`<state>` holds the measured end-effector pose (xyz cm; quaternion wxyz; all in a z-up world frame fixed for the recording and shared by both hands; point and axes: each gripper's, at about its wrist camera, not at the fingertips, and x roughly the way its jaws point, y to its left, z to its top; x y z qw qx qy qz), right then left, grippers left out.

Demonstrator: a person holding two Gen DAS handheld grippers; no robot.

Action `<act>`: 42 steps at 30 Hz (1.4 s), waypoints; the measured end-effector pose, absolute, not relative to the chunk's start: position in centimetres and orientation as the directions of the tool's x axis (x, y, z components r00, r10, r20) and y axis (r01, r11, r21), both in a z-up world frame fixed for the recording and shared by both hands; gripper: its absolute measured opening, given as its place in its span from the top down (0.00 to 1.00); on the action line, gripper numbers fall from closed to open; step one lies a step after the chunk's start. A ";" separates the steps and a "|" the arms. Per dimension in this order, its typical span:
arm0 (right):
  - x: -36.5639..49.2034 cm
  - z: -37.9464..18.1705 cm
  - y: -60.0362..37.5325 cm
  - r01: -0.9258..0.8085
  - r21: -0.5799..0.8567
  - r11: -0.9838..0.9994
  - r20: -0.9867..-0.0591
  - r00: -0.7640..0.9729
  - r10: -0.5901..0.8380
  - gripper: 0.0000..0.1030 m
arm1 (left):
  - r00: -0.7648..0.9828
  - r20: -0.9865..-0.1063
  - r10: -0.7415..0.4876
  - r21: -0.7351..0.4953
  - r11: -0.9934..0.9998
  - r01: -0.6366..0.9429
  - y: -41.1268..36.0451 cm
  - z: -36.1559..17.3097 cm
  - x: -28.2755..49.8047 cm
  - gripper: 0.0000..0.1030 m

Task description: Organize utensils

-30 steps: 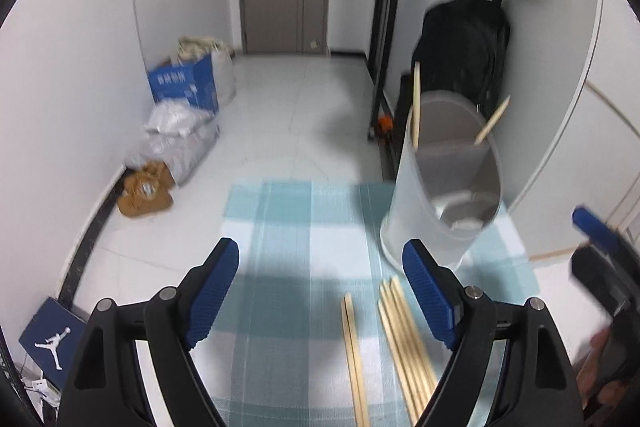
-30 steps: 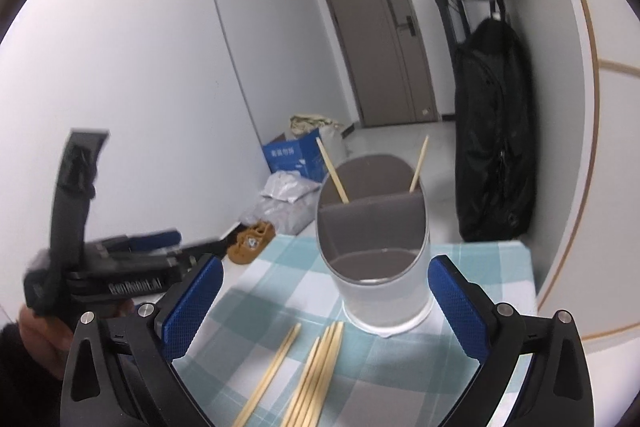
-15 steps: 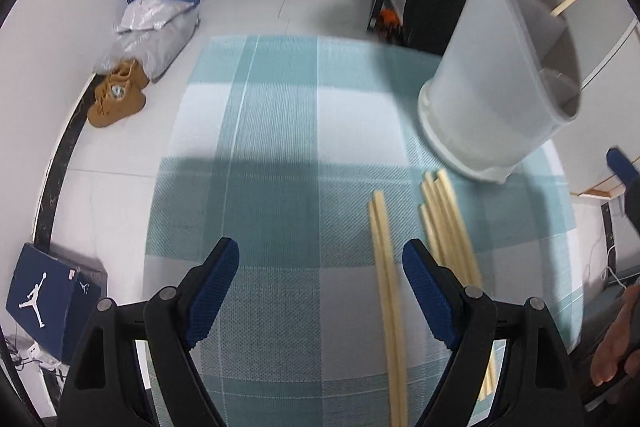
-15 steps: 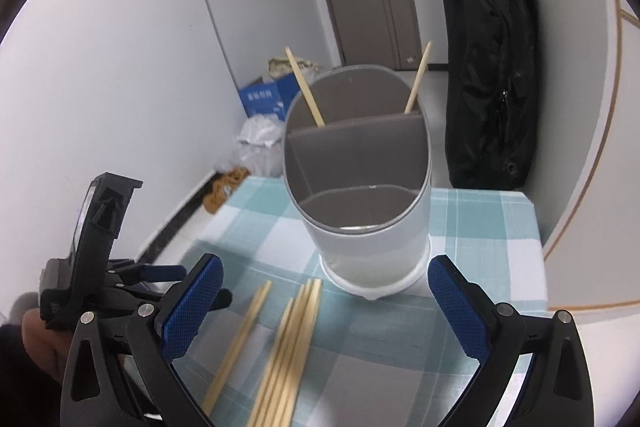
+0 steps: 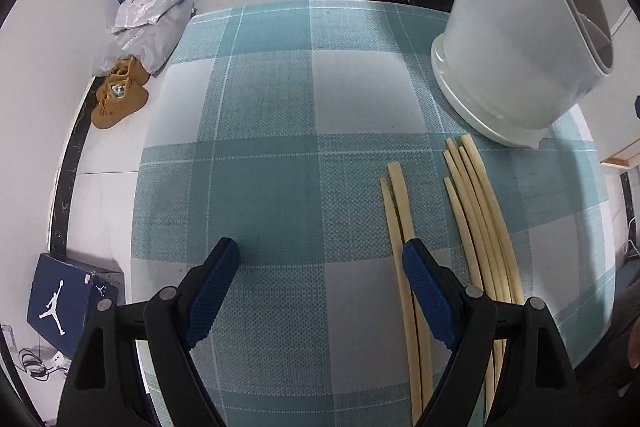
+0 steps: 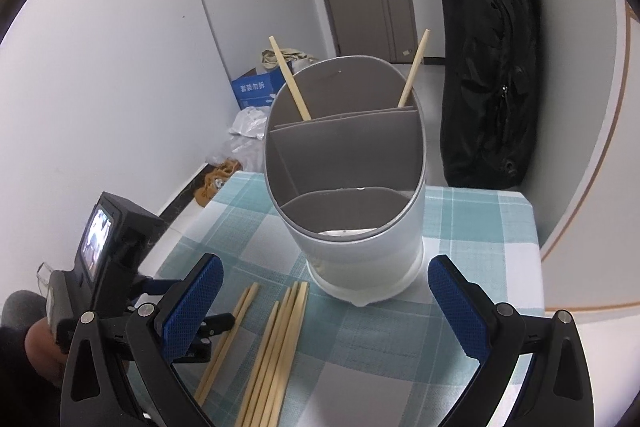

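A white divided utensil holder [image 6: 348, 187] stands on a teal checked tablecloth [image 5: 280, 155]; it also shows at the upper right of the left wrist view [image 5: 516, 39]. Two wooden chopsticks [image 6: 290, 83] stand in its far compartment. A pair of chopsticks [image 5: 400, 227] and a bundle of several more [image 5: 480, 219] lie flat in front of the holder. My left gripper [image 5: 320, 267] is open and low over the cloth, its right finger over the pair. My right gripper [image 6: 324, 287] is open and empty, above the bundle, facing the holder.
The left gripper's body and the hand holding it [image 6: 104, 267] sit at the left of the right wrist view. A black backpack [image 6: 492, 87] hangs right of the table. Shoes [image 5: 120, 95], bags and boxes [image 5: 64, 295] lie on the floor to the left.
My left gripper has tilted down and dropped closer to the cloth, toward the pair of chopsticks. My right gripper has moved slightly nearer the holder.
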<state>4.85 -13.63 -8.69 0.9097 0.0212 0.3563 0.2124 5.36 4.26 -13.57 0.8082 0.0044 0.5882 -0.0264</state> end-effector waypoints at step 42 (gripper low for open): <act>3.4 -8.9 -14.1 -0.395 0.338 0.854 -0.668 0.539 0.513 0.50 | 0.498 -0.839 -0.221 -0.256 0.967 -0.002 5.9 -8.0 5.5 0.99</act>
